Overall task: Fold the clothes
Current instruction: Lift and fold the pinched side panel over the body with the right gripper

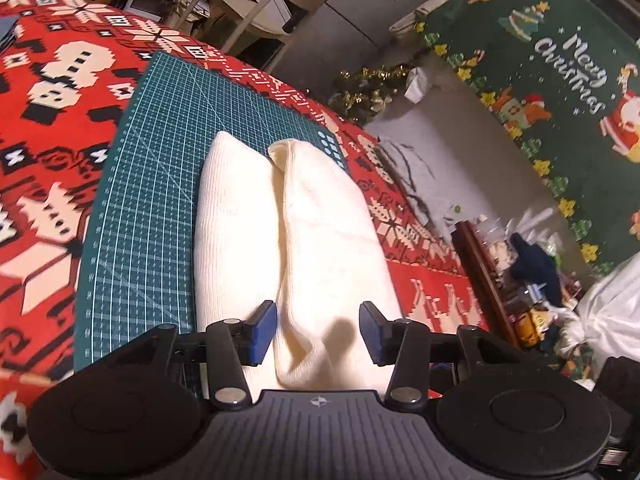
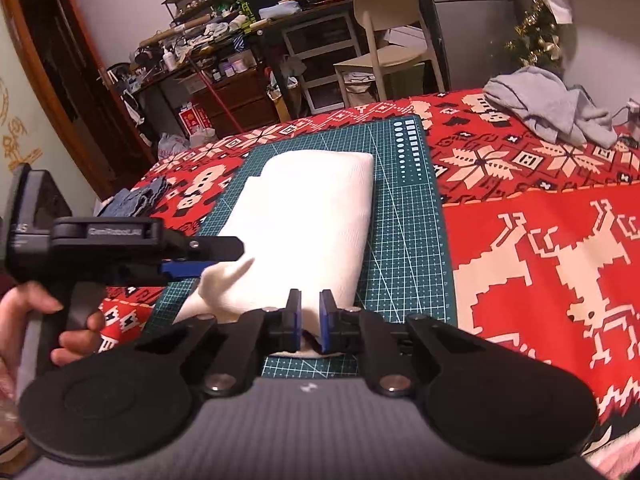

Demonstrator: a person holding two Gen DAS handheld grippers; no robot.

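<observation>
1. A folded white knit garment [image 2: 308,216] lies on a green cutting mat [image 2: 404,216], long and narrow, with two folded flaps meeting along a crease down its middle in the left wrist view.
2. The left gripper [image 1: 318,334] hangs over the garment's near end with its blue-padded fingers [image 1: 262,334] standing apart, neither pad pressing the cloth; a ridge of the fabric lies between them.
3. The right gripper [image 2: 310,320] sits at the garment's near edge, its fingers nearly together with a thin fold of white cloth pinched between the pads.
4. In the right wrist view a person's hand [image 2: 52,320] grips the handle of the left gripper, and a small peak of cloth stands up just beside its tip.
5. The mat rests on a red blanket [image 2: 540,220] patterned with white snowflakes and reindeer.
6. A crumpled grey garment [image 2: 548,108] lies on the blanket's far right, well apart from the mat; a folded blue denim piece [image 2: 136,200] lies at its left edge.
7. Beyond stand a cream chair [image 2: 394,36], cluttered shelves [image 2: 224,28] and a small tinsel-trimmed tree [image 2: 536,36].
8. A green "Merry Christmas" rug [image 1: 560,80] covers the floor.
</observation>
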